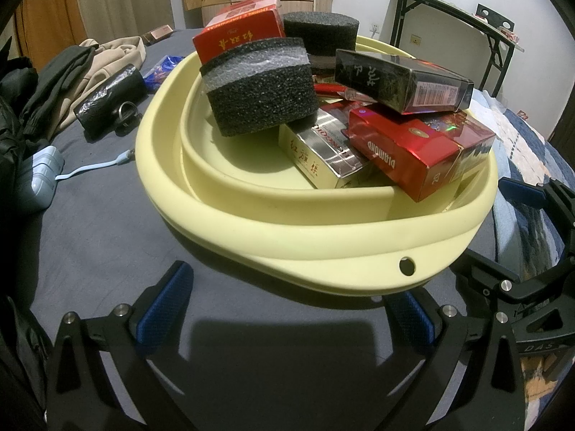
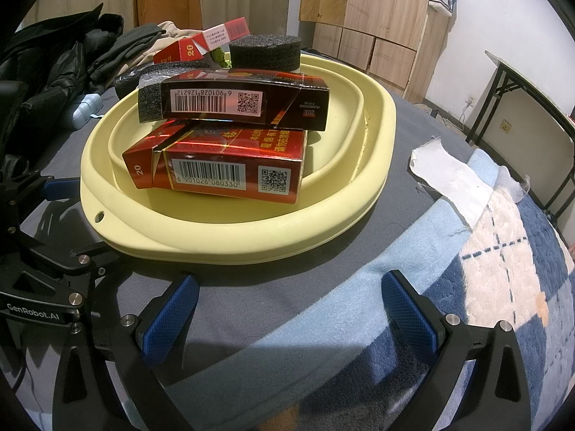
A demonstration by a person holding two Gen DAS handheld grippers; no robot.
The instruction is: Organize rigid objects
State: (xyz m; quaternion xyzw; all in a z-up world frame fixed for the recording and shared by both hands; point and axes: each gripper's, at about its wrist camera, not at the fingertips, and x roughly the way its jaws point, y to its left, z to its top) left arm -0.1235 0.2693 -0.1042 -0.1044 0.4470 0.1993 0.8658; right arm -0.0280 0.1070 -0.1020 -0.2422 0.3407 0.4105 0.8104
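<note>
A pale yellow collapsible basin (image 1: 323, 237) (image 2: 222, 233) sits on a grey bedsheet. It holds several cigarette boxes and foam blocks: a red Diamond box (image 1: 413, 151) (image 2: 222, 165), a black box (image 1: 399, 79) (image 2: 244, 102) lying on top, a silver and cream box (image 1: 320, 154), a red box at the back (image 1: 237, 28) (image 2: 201, 43), a near black foam block (image 1: 262, 86) and a far foam block (image 1: 320, 32) (image 2: 266, 52). My left gripper (image 1: 287, 309) is open and empty just in front of the basin's rim. My right gripper (image 2: 291, 312) is open and empty, also short of the rim.
Dark and beige clothes (image 1: 72, 72) (image 2: 54, 64) lie to the left with a black pouch (image 1: 107, 100) and a pale blue charger with cable (image 1: 39, 172). A checked blue blanket (image 2: 485, 251) and white cloth (image 2: 452, 179) lie to the right. A folding table (image 1: 467, 10) stands behind.
</note>
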